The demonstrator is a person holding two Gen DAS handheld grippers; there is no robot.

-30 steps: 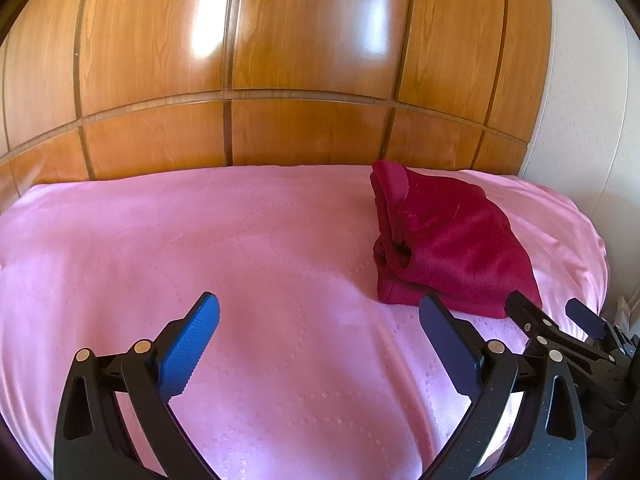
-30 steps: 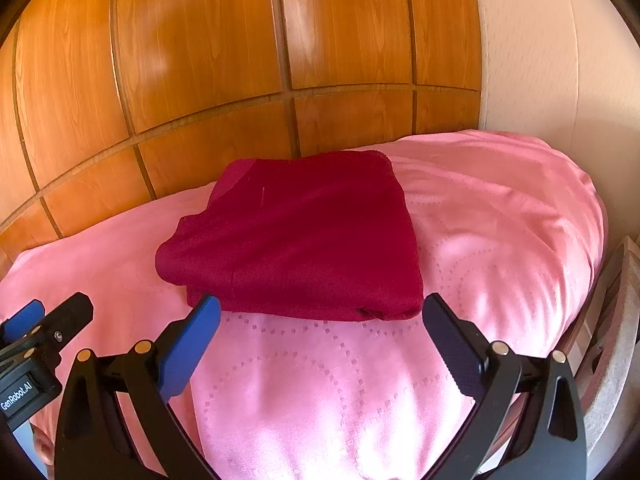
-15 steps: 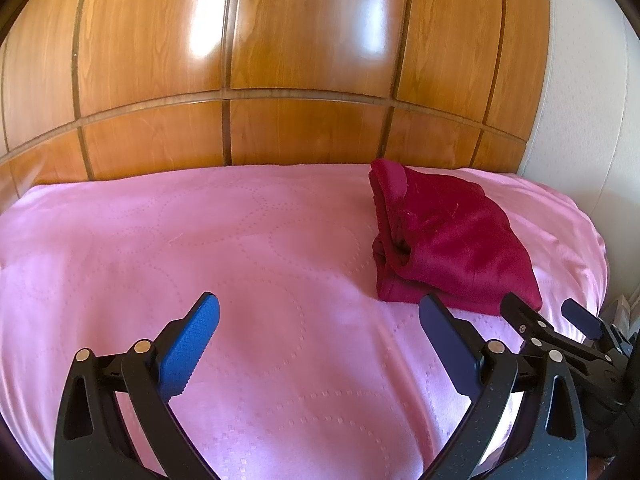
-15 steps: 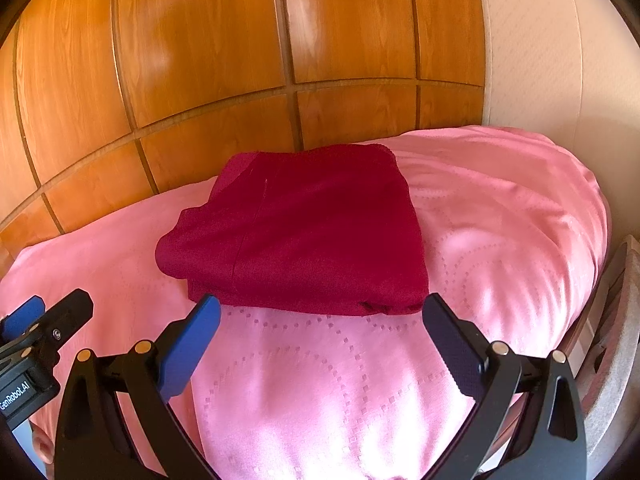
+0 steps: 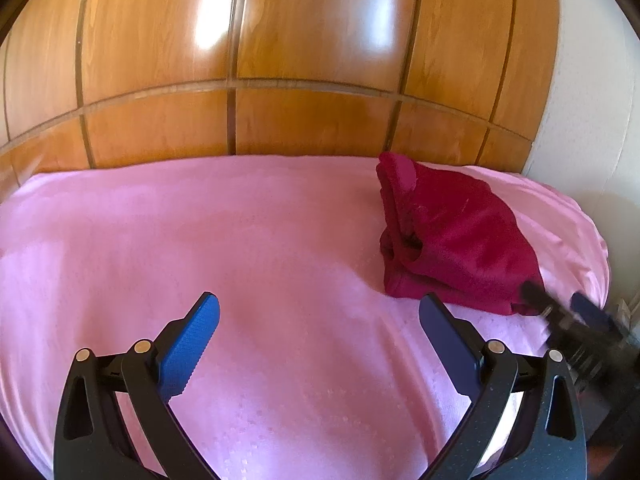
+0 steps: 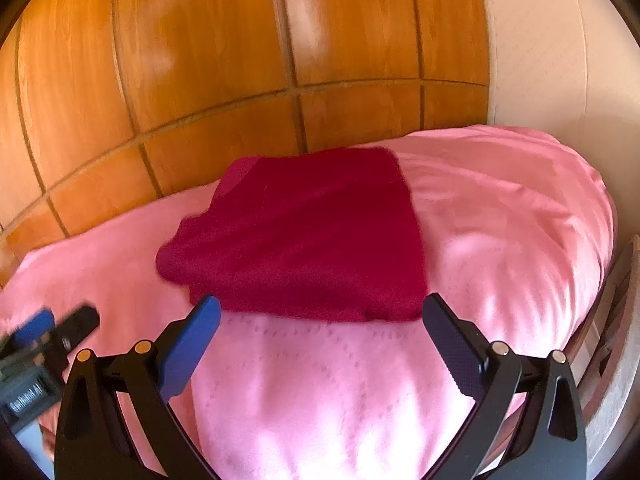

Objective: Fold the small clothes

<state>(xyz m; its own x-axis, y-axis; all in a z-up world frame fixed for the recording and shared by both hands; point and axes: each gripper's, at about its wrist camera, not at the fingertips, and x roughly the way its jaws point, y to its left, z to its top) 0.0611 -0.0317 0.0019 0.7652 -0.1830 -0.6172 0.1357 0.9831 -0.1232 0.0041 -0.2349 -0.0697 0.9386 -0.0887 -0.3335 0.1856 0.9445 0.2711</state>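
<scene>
Garment: dark red folded cloth (image 6: 304, 232) lies flat on the pink bedspread (image 5: 240, 240), a squared-off bundle, top face smooth, stacked fold edges facing the left side.
Garment from the left wrist view: it sits at about 2 o'clock (image 5: 452, 240), layered edges showing as rolled lips, near the far right part of the bed.
Left gripper: left gripper (image 5: 320, 320) hangs over bare pink sheet, fingers spread wide, nothing between the blue pads (image 5: 192, 340), well apart from the cloth.
Right gripper: right gripper (image 6: 322, 322) is also spread wide and empty, its two fingertips reaching the near edge of the bundle, one at each front corner; touching or just short, I cannot tell.
Change, right view: against half a second ago the cloth sits lower and closer to the fingertips, and the whole picture is smeared, so this gripper is on the move towards the bundle.
Change, left view: the other tool shows at 4 o'clock as a blurred dark streak, where it was sharp before; the left gripper's own view of bed and panels has hardly shifted.
Cloth itself: same shape and same spot on the bed as a second ago.
Backdrop: glossy wooden headboard panels (image 5: 280, 60) run across 12 o'clock, pale wall (image 6: 560, 60) at 2 o'clock.
</scene>
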